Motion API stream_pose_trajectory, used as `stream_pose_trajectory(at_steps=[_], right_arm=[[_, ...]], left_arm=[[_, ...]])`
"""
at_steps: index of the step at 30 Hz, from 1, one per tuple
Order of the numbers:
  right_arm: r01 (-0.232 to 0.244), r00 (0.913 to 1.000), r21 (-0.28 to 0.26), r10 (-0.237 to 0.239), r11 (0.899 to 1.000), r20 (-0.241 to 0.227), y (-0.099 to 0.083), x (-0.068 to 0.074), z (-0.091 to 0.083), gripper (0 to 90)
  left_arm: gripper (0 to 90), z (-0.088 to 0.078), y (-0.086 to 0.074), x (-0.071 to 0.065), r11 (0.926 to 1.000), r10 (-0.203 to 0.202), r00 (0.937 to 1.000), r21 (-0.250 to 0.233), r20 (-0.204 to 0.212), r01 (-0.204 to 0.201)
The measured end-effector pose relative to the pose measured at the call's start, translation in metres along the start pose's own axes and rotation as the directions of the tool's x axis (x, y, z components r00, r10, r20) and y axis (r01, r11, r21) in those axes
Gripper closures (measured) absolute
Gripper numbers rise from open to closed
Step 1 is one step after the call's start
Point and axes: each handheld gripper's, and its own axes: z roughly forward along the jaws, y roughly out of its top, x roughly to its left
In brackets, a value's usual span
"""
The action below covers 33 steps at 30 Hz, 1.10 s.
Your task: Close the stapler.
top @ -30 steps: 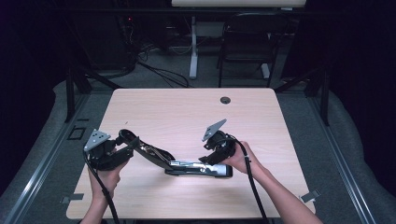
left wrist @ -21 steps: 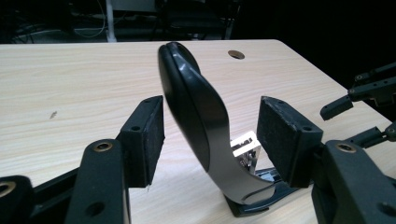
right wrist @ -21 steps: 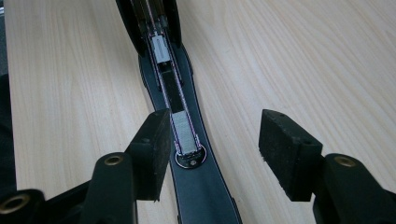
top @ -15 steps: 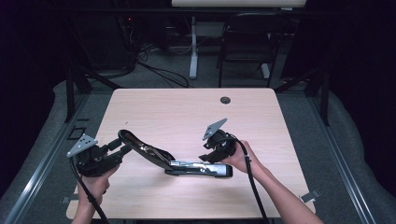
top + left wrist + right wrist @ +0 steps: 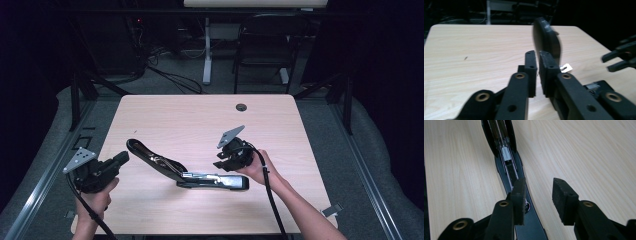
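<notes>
Since the earlier frames, the left tongs have pulled back from the raised top arm of the stapler toward the lower left of the high view and now sit apart from it, while the right tongs hold the same place right of centre. The left tongs' jaws have just been closing and now stand all but together with nothing between them; in the left gripper view only a thin slit separates the pads, and the stapler's rounded arm tip rises just behind them. The right tongs' jaws have also been closing but remain partly apart; in the right gripper view the left pad hangs over the stapler's base, the right pad over bare wood, and I cannot tell whether either pad touches. The black stapler lies opened out at lower centre of the high view, its top arm angled up to the left, its base flat on the table. A small dark grommet sits near the table's far edge.
</notes>
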Motion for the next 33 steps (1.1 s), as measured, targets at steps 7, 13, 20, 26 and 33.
stream_pose_trajectory(at_steps=[7,13,20,26,33], right_arm=[[0.023,0.9997,-0.044,-0.023,0.999,0.005,0.006,0.005,-0.004,82.5],[0.016,0.9998,-0.088,-0.016,0.996,-0.008,0.016,0.010,-0.004,87.3],[0.007,0.9998,-0.103,-0.009,0.995,-0.017,0.023,0.013,-0.004,87.8],[-0.015,0.9997,-0.115,0.013,0.993,-0.019,0.029,0.014,-0.004,87.8],[-0.012,0.9997,-0.141,0.008,0.990,-0.025,0.044,0.021,0.001,88.6]], left_arm=[[89.9,0.016,0.004,-0.002,1.0000,0.003,1.0000,-0.005,-0.009,-0.003],[89.9,0.019,0.007,-0.005,0.9998,0.009,1.0000,-0.017,-0.001,-0.009],[90.0,0.025,0.011,-0.017,0.9989,0.044,0.9990,-0.016,0.012,-0.044],[89.9,0.033,0.016,-0.021,0.9981,0.060,0.9977,-0.020,0.033,-0.059],[89.9,0.038,0.020,-0.031,0.9953,0.093,0.9949,-0.030,0.039,-0.092]])
